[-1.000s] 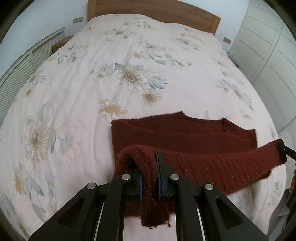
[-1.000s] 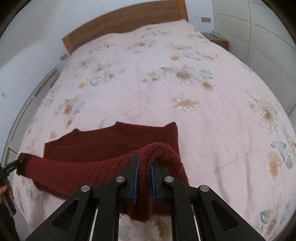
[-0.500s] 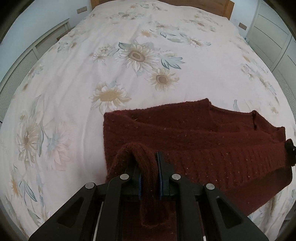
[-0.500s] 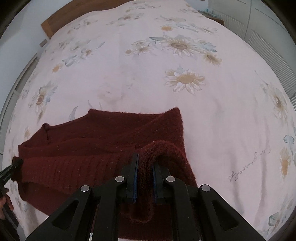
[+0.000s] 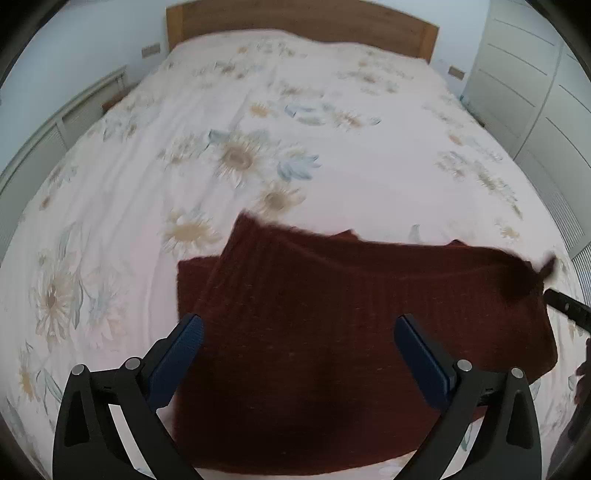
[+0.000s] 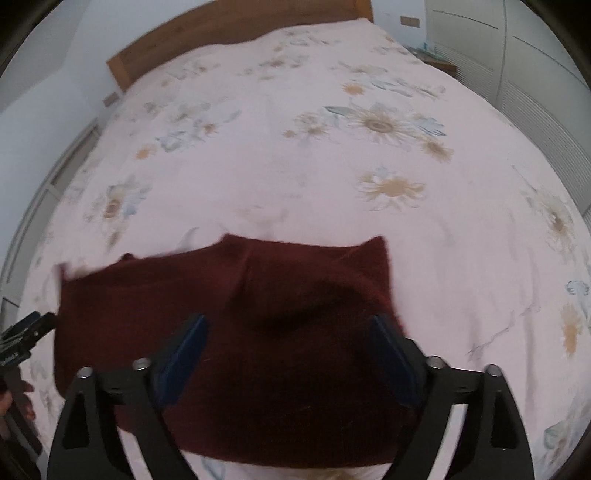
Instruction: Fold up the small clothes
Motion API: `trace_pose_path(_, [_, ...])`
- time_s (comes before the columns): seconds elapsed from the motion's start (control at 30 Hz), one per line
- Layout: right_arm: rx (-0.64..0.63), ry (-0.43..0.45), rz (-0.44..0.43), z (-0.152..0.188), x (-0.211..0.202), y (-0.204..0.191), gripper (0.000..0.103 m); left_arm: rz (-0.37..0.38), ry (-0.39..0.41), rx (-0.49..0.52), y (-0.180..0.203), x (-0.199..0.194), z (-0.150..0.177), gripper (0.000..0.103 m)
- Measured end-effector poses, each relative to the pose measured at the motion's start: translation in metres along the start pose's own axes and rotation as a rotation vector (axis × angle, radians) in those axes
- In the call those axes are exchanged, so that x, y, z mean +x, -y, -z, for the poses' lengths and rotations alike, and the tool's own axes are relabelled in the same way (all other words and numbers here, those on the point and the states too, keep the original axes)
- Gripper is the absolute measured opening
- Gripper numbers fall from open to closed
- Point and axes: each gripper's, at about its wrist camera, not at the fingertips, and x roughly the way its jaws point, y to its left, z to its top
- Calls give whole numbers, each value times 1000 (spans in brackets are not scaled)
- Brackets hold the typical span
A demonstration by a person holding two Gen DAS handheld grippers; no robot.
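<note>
A dark red knitted garment (image 5: 351,314) lies folded over itself on the flowered bedspread (image 5: 258,129), near the bed's front edge. It also shows in the right wrist view (image 6: 258,314). My left gripper (image 5: 297,345) is open and empty, its blue pads spread wide above the garment's left part. My right gripper (image 6: 288,347) is open and empty above the garment's right part. The right gripper's tip (image 5: 565,308) shows at the far right of the left wrist view. The left gripper's tip (image 6: 26,332) shows at the far left of the right wrist view.
A wooden headboard (image 5: 295,20) stands at the far end of the bed. White wardrobe doors (image 5: 535,85) line the right side. A slatted white panel (image 5: 55,133) runs along the left side. A bedside table (image 6: 439,61) stands by the headboard.
Both grippers have opened and let go of the garment's edge. The lifted edge has dropped onto the lower layer, so the garment now lies folded. Both grippers have pulled back.
</note>
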Motion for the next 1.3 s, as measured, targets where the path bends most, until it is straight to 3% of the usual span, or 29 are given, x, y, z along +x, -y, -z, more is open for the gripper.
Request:
trace_pose_path(0.13, [-104, 37, 50, 29, 1, -33, 103, 26, 27, 73, 28, 1, 15, 102])
trace_pose_path(0.23, [-158, 57, 79, 54, 7, -51, 103, 1, 41, 141, 47, 10, 32, 102])
trace_pose_path(0.37, [-211, 57, 111, 85, 24, -63, 103, 13, -36, 153, 56, 35, 55, 102])
trace_pose_path(0.47, [-232, 25, 140, 101, 40, -61, 103, -29, -59, 187, 54, 49, 72, 102])
trace_pose_path(0.9, [-145, 52, 173, 96, 34, -7, 103, -43, -10, 97, -13, 48, 103, 102])
trace_pose_path(1.3, [-140, 17, 175, 96, 39, -7, 103, -10, -12, 87, -13, 52, 103, 102])
